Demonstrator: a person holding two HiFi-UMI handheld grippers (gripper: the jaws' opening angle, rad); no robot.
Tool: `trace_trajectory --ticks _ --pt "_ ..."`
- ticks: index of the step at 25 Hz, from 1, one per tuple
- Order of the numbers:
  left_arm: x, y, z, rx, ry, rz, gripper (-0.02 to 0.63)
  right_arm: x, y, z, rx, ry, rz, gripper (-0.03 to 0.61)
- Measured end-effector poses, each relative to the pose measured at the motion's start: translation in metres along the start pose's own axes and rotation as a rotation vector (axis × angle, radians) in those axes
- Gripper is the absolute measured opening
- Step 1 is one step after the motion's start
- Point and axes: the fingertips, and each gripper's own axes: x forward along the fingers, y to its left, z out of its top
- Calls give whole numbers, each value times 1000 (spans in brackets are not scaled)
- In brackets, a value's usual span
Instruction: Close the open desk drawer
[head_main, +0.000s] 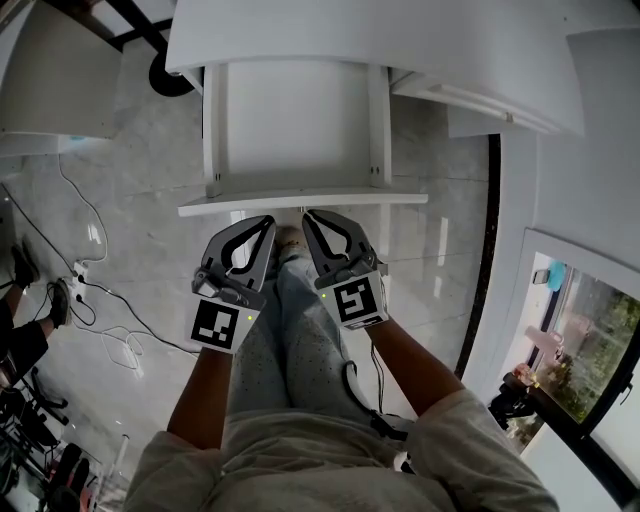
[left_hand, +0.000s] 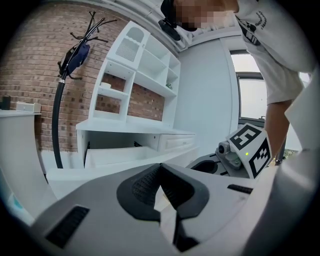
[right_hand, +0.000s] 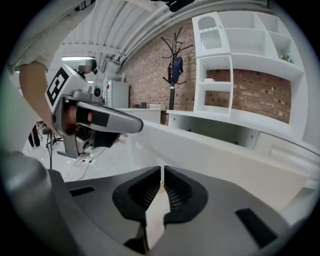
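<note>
Drawer of white wood (head_main: 295, 125), open, sticks out from under the white surface (head_main: 380, 35). Just beside the front of this drawer, the left tongs (head_main: 266, 224) and the right tongs (head_main: 309, 217) are both clenched, holding nothing.

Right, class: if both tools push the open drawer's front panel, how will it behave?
The drawer probably slides straight rather than tips: its sides run under the desk. Its front panel looks rigid, so it shouldn't flex. It looks empty, so probably light for the shut left tool and right tool.
</note>
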Motion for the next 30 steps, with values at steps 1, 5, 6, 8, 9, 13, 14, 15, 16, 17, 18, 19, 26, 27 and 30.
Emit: trace_trajectory --ticks 1,5,6,8,9,13,14,15,16,17,18,19,26,27,30 --pt "1 0 -1 5 1 -3 18 3 0 -4 24 24 2 34" --pt "5 -2 -6 21 10 -22 18 12 -1 -18 146 90 -22 43" --pt "6 -3 -7 23 12 -26 18 14 0 -21 183 100 -24 105" --pt "8 -3 -8 25 16 -31 18 16 1 -26 261 118 -37 163" --pt "9 -2 -9 23 17 -32 18 18 0 -29 293 128 -51 163" --pt "11 1 -16 15 30 -32 18 26 -3 -46 377 193 -115 163" --pt "11 1 -19 16 33 -34 18 29 -4 -49 394 207 -133 163" --pt "10 1 -21 15 37 -36 18 31 -5 -51 405 217 -151 163" --pt "10 1 -23 14 42 -38 18 33 -6 -52 410 225 -167 163" --pt "10 1 -25 11 48 -38 18 35 -7 -52 412 233 -179 161" --pt "10 3 -27 8 52 -37 18 37 -7 -52 414 241 -187 162" --pt "10 4 -28 5 55 -35 18 39 -8 -52 417 247 -193 161" --pt "17 9 -31 15 63 -46 18 46 -6 -54 485 282 -206 108" --pt "18 11 -31 16 64 -46 18 47 -6 -53 476 282 -210 107" --pt "20 13 -32 18 62 -47 18 49 -7 -53 461 284 -210 107"
